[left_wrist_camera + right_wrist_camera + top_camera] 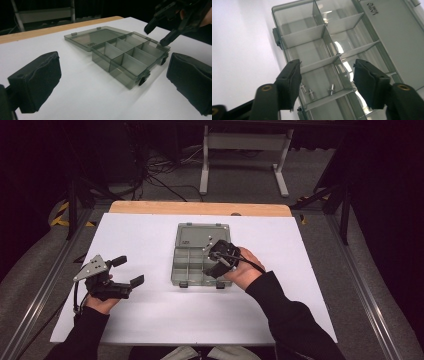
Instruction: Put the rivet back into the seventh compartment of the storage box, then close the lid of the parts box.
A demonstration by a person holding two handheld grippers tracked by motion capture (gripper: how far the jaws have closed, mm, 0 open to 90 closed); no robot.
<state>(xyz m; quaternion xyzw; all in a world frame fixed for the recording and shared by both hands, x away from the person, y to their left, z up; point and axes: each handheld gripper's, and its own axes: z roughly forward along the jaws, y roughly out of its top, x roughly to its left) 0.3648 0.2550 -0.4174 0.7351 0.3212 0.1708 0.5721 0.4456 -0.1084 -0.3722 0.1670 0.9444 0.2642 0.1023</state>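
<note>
A smoky clear compartment box lies open mid-table, its lid flat on the far side. My right gripper hovers over the box's right front corner, pointing down into it. In the right gripper view its jaws stand open with nothing between them, and three small metal screws lie in the compartment below. My left gripper rests open on the white mat to the left of the box, its pads wide apart and bare. The right gripper shows above the box's far corner.
A white mat covers the table, with a wooden strip along the far edge. Metal rails run down both sides. A white desk frame and cables stand on the floor beyond.
</note>
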